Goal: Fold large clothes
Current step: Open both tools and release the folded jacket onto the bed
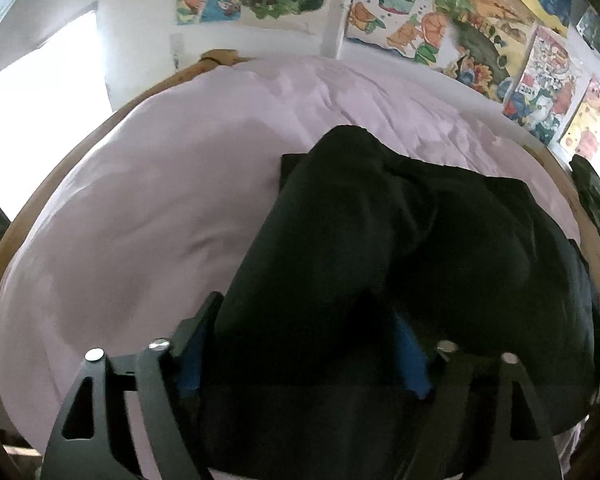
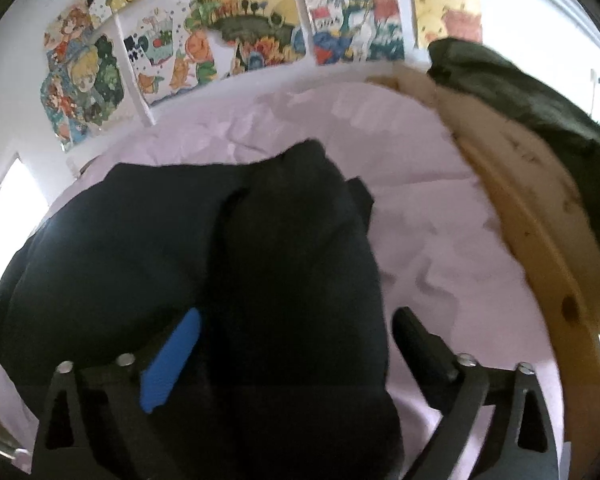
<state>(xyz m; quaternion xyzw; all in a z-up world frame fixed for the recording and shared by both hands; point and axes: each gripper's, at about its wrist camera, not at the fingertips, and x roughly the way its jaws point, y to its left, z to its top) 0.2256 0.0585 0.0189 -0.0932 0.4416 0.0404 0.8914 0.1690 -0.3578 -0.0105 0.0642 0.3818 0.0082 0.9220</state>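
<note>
One black fabric garment (image 1: 380,248) is lying bunched on the lilac-sheeted bed (image 1: 140,200), sitting between two wide-open claws, left (image 1: 304,344) and right (image 2: 296,340).

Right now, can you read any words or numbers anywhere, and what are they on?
"2024": on a colourful poster on the wall, seen from the left wrist; faint, so I'm not fully sure.
Other posters: drawings, any lettering too blurred to read.
Black garment: no label or print visible.
Pink bedsheet: no text.
</note>
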